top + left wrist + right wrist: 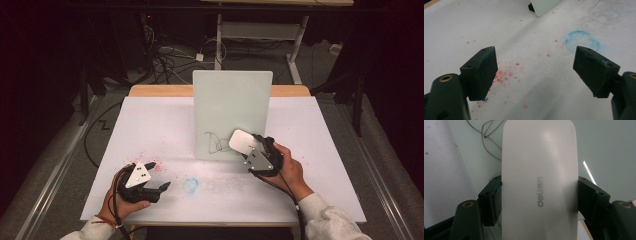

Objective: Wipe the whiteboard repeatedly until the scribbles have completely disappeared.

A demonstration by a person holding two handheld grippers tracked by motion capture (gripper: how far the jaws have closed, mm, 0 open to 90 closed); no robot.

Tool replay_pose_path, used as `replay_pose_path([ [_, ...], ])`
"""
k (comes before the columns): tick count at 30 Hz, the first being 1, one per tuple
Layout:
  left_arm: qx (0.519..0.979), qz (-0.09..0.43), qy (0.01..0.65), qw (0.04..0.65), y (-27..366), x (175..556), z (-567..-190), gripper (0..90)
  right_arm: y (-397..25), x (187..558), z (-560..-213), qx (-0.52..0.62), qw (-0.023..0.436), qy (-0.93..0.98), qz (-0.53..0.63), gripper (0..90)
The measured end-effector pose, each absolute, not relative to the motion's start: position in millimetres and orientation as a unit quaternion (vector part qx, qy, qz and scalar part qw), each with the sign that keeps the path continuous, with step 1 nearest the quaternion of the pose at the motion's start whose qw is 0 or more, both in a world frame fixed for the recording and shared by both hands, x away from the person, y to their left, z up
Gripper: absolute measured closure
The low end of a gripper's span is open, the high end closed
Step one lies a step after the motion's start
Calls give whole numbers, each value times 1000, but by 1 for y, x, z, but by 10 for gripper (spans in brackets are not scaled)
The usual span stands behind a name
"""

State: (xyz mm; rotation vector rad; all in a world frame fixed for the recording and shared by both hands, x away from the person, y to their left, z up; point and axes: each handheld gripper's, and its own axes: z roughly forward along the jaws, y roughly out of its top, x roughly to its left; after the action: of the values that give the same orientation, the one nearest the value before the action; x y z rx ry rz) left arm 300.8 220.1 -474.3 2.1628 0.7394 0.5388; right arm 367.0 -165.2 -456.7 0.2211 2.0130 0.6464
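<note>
This looks like a lab or test room set up for recording. A table (150,125) covered with a stained white sheet stands in a dark space on a grey floor (60,165), with black curtains (45,60) to its left and right. Behind the table, loose cables (165,55) lie tangled on the floor beside the white metal legs of 1 more desk (295,45).

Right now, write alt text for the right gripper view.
The right claw is shut on a white rounded plastic eraser marked "deli", one black jaw at each long side. It is held up at a pale upright whiteboard bearing thin black scribbled lines.
</note>
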Motion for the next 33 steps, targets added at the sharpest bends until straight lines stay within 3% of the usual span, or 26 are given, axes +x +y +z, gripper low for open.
replay_pose_path([
  [20,854,209,283,383,215,304,-475,184,-75,367,-472,36,497,829,256,308],
  [33,852,211,285,385,216,303,-474,188,-86,366,-473,38,488,837,244,309],
])
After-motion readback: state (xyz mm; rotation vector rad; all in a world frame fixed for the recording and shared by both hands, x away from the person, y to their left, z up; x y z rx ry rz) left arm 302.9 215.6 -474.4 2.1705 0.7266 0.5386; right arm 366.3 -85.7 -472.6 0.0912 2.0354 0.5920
